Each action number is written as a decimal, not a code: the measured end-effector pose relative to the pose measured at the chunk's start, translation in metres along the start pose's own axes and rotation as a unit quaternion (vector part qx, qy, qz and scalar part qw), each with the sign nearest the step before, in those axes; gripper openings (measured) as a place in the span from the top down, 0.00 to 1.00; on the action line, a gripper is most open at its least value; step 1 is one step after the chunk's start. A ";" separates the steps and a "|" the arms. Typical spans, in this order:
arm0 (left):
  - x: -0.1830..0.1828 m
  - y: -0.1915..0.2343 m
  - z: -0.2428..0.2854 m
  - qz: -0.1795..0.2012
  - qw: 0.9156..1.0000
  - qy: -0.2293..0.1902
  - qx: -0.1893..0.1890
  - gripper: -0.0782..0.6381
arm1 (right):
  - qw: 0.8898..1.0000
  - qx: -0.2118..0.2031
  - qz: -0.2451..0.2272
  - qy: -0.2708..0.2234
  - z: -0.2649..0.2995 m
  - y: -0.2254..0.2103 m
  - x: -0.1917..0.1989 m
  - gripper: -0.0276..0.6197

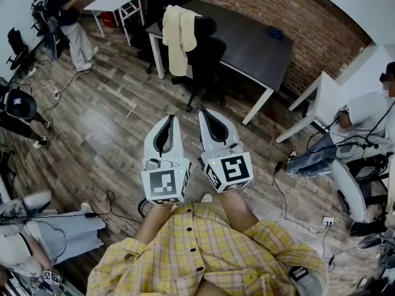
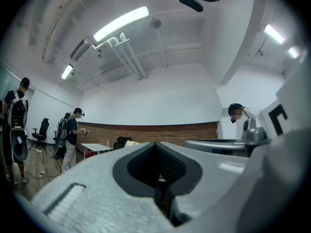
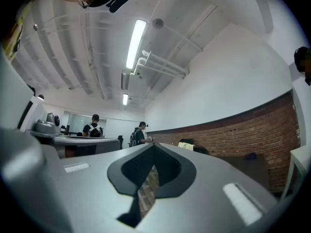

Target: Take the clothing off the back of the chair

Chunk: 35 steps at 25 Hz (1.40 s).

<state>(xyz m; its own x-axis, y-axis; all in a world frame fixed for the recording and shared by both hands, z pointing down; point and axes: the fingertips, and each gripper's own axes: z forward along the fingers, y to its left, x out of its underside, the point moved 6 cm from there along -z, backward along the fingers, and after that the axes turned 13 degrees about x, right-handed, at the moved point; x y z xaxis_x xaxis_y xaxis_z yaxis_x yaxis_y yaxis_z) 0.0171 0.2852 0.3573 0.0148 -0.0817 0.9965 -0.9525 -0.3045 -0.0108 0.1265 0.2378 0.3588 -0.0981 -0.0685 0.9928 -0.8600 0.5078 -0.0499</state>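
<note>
Head view: the cream clothing (image 1: 178,32) hangs over the back of the black chair (image 1: 207,57) beside the dark desk (image 1: 259,45), well apart from the left tongs (image 1: 172,118) and right tongs (image 1: 203,112). Left gripper view: the left tongs are pressed together, empty. Right gripper view: the right tongs are closed too, gripping nothing.

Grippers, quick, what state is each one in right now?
Left gripper: closed, holding nothing.
Right gripper: closed, holding nothing.
</note>
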 end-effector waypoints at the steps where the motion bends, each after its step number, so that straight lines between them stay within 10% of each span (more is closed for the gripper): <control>1: 0.000 -0.001 0.001 0.000 1.000 0.001 -0.001 0.89 | 1.000 -0.003 0.000 0.000 0.000 -0.001 -0.001 0.95; 35: 0.039 -0.046 0.062 0.000 0.998 0.014 -0.062 0.89 | 0.998 -0.066 0.024 0.004 0.022 -0.078 0.021 0.95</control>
<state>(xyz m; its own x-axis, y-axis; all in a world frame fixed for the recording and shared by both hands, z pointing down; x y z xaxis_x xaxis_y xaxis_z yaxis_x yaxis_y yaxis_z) 0.0804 0.2369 0.3911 0.0077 -0.0550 0.9985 -0.9828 -0.1847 -0.0026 0.1802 0.1776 0.3808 -0.1330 -0.0340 0.9905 -0.7807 0.6193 -0.0836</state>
